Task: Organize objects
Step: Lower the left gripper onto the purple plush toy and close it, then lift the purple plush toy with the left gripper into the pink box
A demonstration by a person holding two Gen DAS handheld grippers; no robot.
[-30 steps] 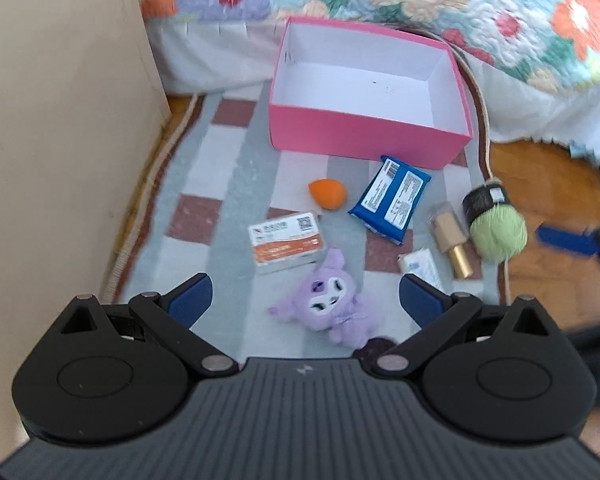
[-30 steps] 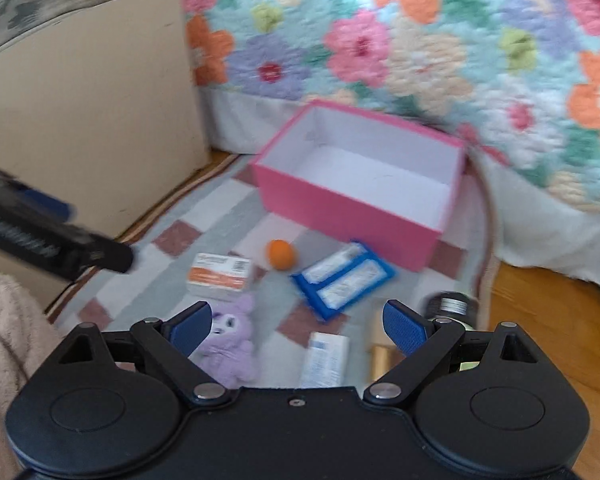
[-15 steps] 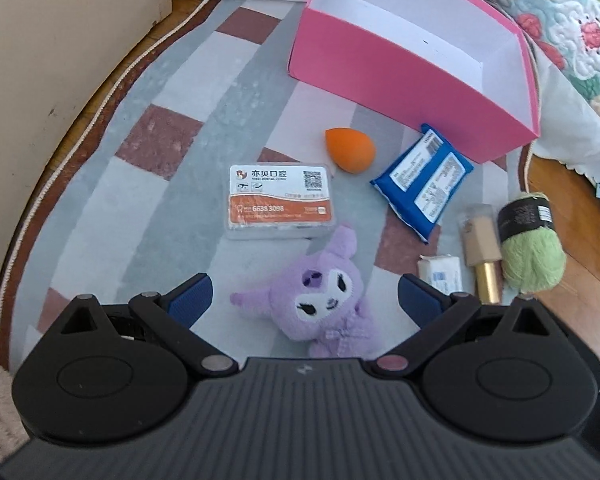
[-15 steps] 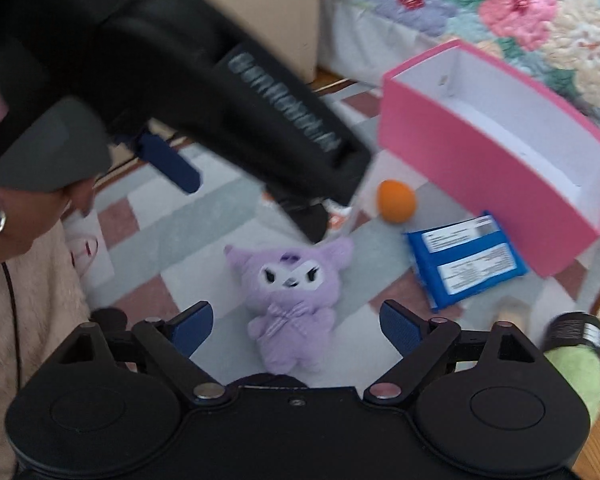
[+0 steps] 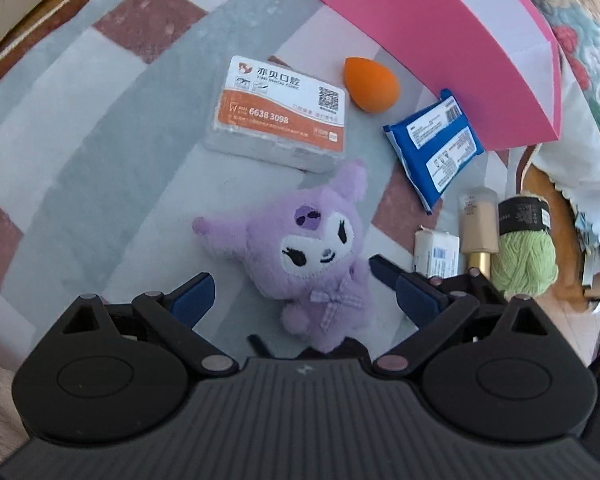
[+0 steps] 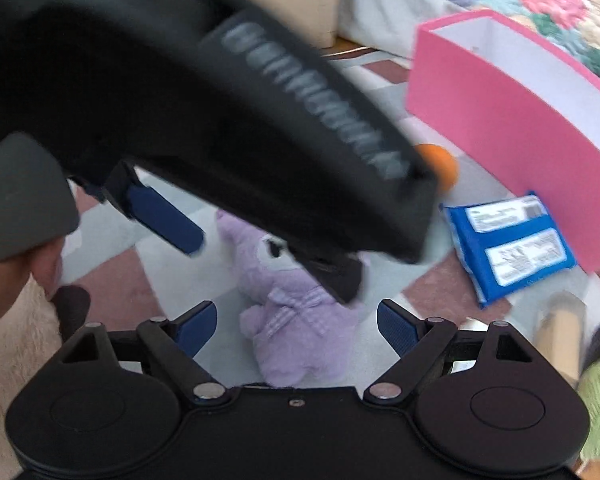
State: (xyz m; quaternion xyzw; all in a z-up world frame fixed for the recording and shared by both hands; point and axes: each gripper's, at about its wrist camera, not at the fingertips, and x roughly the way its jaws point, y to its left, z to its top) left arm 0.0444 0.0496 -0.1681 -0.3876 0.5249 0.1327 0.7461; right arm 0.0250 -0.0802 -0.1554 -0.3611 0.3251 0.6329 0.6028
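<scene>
Purple plush is what both tools are aimed at: the plush toy (image 5: 316,256) lies face up on the checked rug (image 5: 80,128), with the left gripper (image 5: 296,288) straddling its lower body and the right gripper (image 6: 296,324) straddling its legs from the other side. Both sets of jaws stand released; no pad is seen pressing the fabric, and nothing is held. The pink box (image 5: 452,52) (open, white inside, apparently the destination) stands well apart from the toy at the rug's far edge. Between toy and box lie the card case (image 5: 280,116), the orange sponge (image 5: 370,84) and the blue packet (image 5: 436,144); beside the toy are a small white box (image 5: 436,252), a beige bottle (image 5: 478,228) and green yarn (image 5: 524,256). In the right wrist view the left tool's black body fills much of the frame directly over the toy's head. Risks judged from this: a collision between the two tools, since both converge on one small target; a grip on loose fabric only, because the plush is soft and would compress, letting it slip on lifting; and the card case, touching one ear, being dragged along.
</scene>
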